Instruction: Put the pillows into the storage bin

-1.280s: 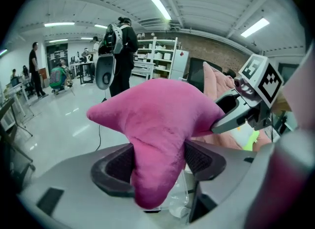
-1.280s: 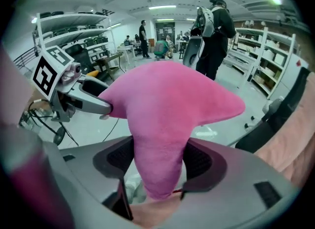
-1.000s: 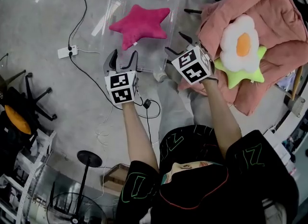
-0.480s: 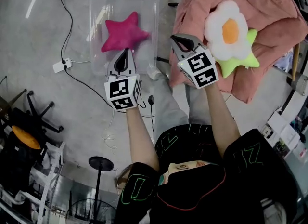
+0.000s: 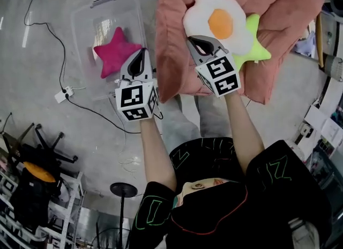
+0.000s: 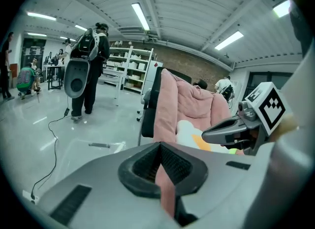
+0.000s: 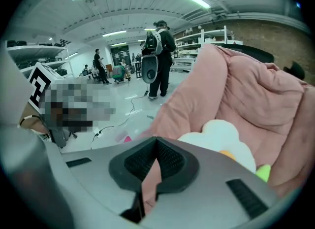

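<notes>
Left gripper (image 5: 140, 56), right gripper (image 5: 194, 42) closed, empty. White fried-egg pillow (image 5: 217, 20) overlaps lime-green star pillow (image 5: 257, 51) on pink quilt (image 5: 174, 34). Magenta star pillow (image 5: 114, 54) inside clear plastic bin (image 5: 84, 16).

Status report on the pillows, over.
Shut, empty: left gripper, right gripper. Pink star pillow in storage bin; egg pillow, green star pillow on pink blanket. No obstruction seen.

Storage bin (image 5: 80, 28): top open, far half bare; pink star pillow (image 5: 113, 55) fills near half; pink blanket (image 5: 171, 39) hangs beside right wall; cable (image 5: 58, 50) crosses floor left
</notes>
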{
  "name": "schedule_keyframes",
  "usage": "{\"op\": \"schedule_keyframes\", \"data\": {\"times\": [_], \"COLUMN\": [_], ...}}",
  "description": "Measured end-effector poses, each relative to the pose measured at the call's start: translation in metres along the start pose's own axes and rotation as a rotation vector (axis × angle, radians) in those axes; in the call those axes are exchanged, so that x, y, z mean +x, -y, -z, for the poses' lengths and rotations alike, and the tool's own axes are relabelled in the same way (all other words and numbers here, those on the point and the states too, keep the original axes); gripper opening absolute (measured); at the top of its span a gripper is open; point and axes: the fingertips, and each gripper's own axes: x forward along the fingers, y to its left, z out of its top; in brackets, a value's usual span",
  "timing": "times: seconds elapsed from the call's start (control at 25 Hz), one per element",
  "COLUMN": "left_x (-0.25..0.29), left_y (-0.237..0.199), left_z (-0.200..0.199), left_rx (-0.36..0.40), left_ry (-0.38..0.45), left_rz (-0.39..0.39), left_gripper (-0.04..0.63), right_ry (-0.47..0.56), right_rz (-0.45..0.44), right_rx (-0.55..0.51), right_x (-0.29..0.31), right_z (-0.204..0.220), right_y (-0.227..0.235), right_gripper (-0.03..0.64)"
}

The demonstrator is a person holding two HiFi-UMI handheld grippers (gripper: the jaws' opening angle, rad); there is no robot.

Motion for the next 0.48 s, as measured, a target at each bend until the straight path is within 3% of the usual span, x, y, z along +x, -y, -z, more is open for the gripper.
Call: {"op": "schedule_keyframes", "data": {"times": [0.48], "left_x": [0.094], "left_y": [0.126], "left_z": [0.004], "left_rx": [0.060], "left_ry": [-0.100], "left_rz": [0.080], "left_gripper": [0.014], "right_ry": [-0.041], "right_rz": [0.209], "right_rx": [0.108], "right_x": [-0.074], "right_z": [0.084], "right_y": [0.149], "right_gripper": [0.004]}}
